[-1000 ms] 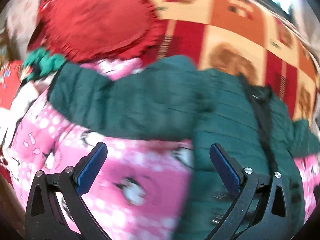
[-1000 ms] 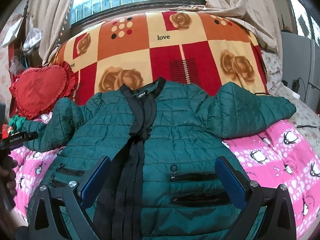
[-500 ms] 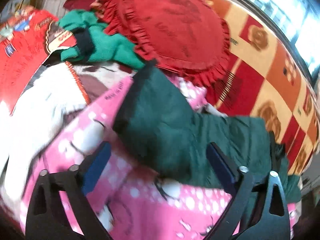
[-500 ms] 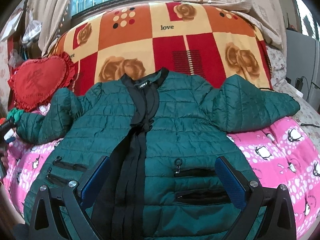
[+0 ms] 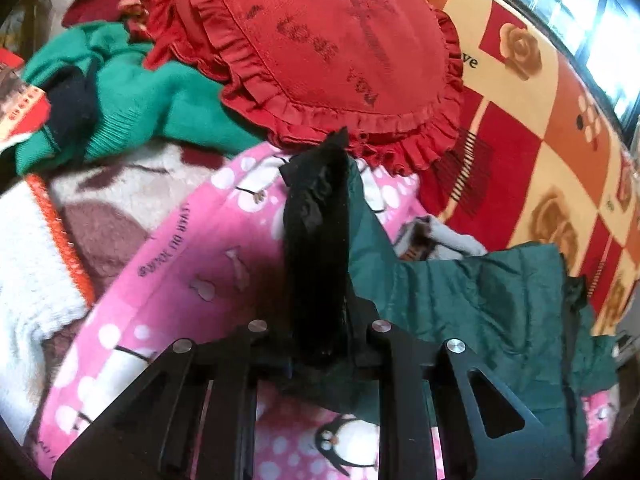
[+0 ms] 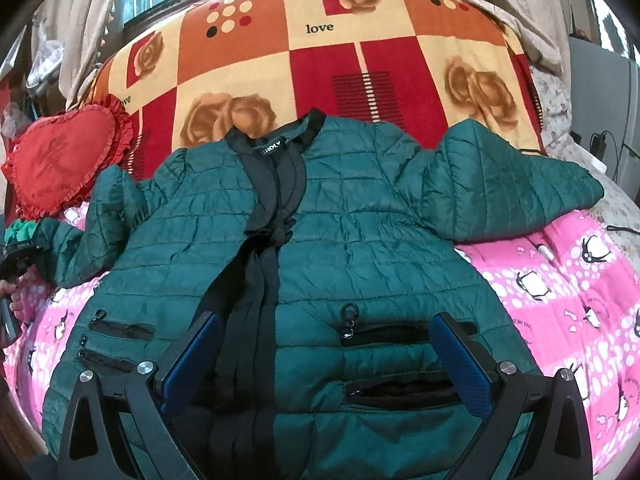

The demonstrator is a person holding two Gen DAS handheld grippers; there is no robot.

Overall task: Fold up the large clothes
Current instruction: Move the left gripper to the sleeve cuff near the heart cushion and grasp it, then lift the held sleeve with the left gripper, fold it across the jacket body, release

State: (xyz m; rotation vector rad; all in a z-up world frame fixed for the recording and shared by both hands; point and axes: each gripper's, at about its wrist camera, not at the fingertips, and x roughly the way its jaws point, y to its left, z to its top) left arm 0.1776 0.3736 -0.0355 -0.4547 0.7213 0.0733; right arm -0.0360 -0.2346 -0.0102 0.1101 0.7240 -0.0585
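Lying face up on the pink penguin blanket (image 6: 568,292), the green quilted jacket (image 6: 360,240) has its collar toward the checked rose bedspread (image 6: 320,60) and both sleeves spread out to the sides. At the end of one sleeve the left gripper (image 5: 316,336) is closing its fingers on the black cuff (image 5: 316,216), which stands up between them (the pads themselves are hidden by the fabric). Just beyond that cuff sits the red heart cushion (image 5: 320,40), with a bright green knit garment (image 5: 152,108) beside the cushion and a white fleece blanket (image 5: 36,264) nearer the camera. In the right wrist view, the right gripper (image 6: 326,364) hovers over the jacket's lower front with its blue fingers (image 6: 460,364) spread wide, nothing between them but the zipped pockets below. A person's hand (image 6: 12,296) shows near the far sleeve, below the cushion.
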